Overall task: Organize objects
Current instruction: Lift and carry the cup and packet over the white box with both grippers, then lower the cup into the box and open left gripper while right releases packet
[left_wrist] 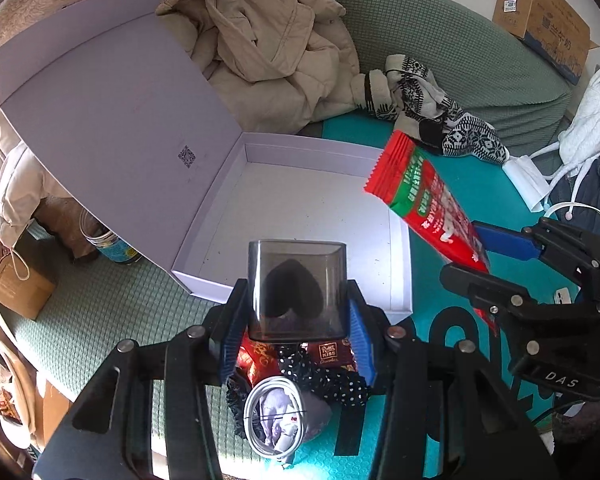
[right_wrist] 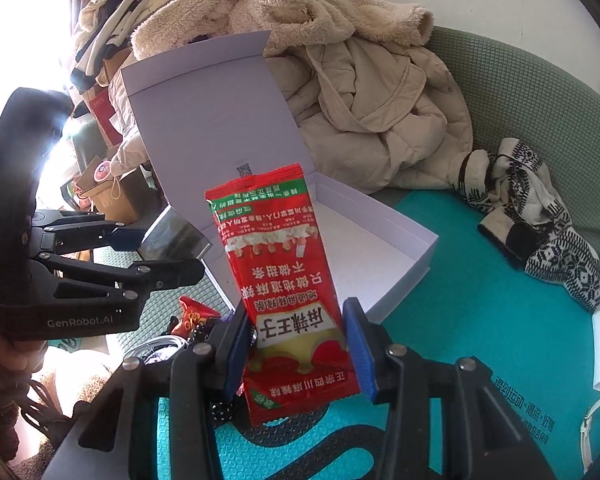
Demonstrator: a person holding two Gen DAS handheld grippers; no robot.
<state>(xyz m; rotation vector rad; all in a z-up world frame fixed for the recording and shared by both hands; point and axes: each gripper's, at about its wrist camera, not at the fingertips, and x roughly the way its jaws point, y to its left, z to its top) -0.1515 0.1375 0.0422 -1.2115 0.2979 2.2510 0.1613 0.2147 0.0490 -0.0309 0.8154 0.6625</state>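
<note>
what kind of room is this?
Probably a lived-in living room or bedroom: a green textured sofa cover, a crumpled beige padded coat and patterned knit socks surround the open white cardboard box.

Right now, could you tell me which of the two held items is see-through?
The smoky clear plastic box in the left gripper; a dark heart shows through it, whereas the right gripper holds an opaque red snack packet.
</note>
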